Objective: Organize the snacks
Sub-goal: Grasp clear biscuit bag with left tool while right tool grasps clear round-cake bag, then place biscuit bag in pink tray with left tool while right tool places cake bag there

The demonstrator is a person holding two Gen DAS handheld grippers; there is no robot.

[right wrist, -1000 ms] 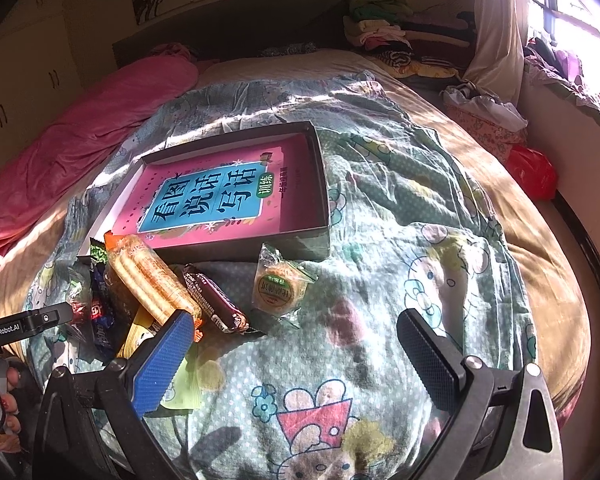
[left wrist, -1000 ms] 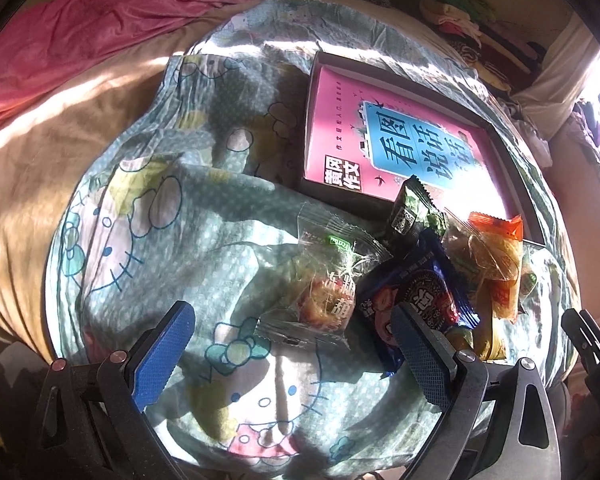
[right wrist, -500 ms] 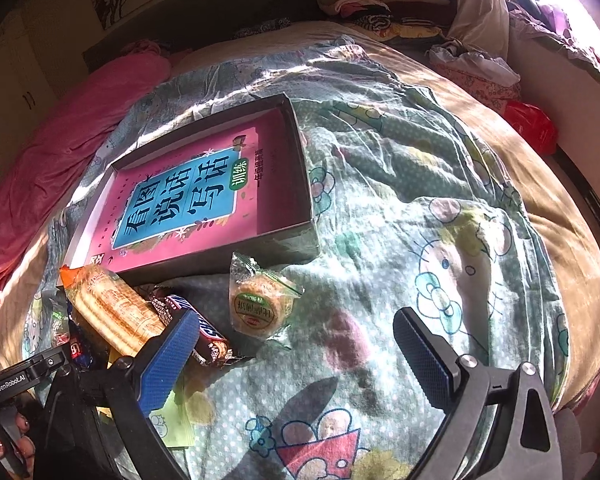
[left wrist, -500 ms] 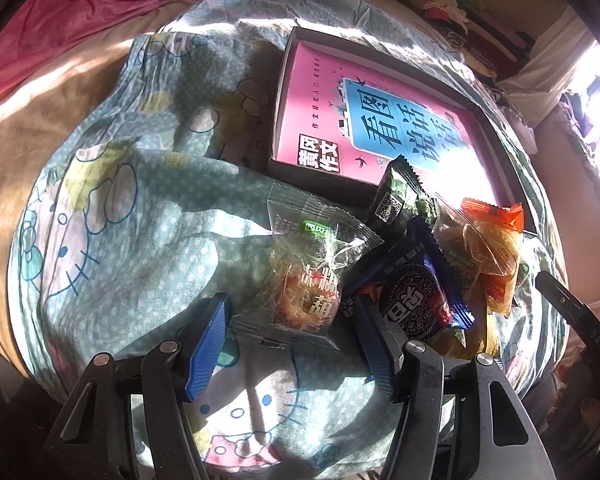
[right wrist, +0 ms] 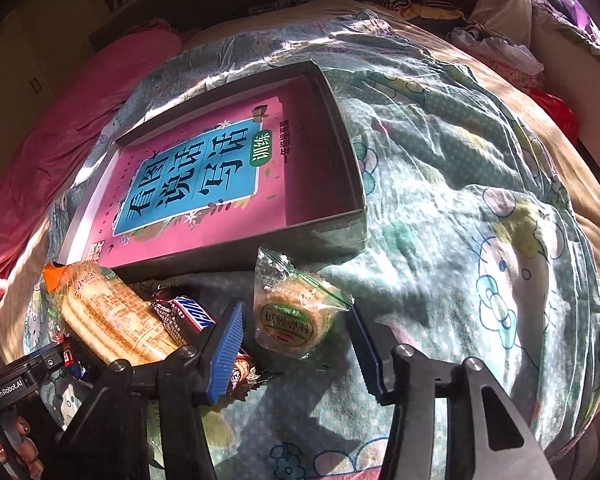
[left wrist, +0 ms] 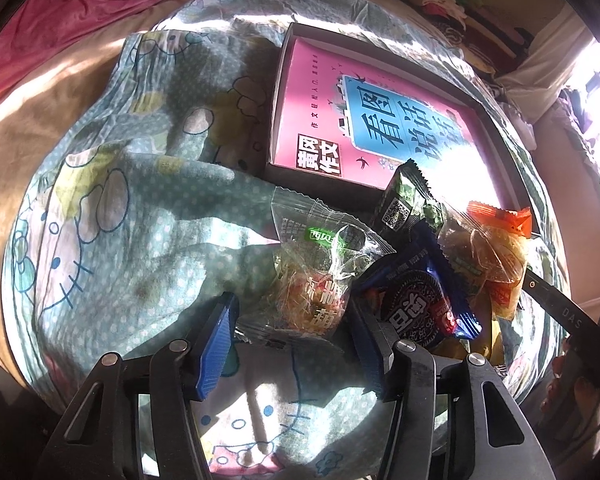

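Closing around a clear packet (left wrist: 316, 280), the left gripper (left wrist: 296, 340) has its jaws either side of it, not yet visibly pressing. The right gripper (right wrist: 296, 344) is closing likewise, jaws flanking a round cake (right wrist: 292, 316) in its wrapper (contact unclear). Both snacks lie on the bed's cartoon sheet (right wrist: 480, 240), beside a blue pack (left wrist: 416, 300), a cracker sleeve (right wrist: 108, 316) and others. Beyond sits a shallow box (right wrist: 340, 136) holding a pink book (right wrist: 204, 176).

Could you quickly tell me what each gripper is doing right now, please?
Left gripper: closing around the clear snack packet.
Right gripper: closing around the round pastry packet.
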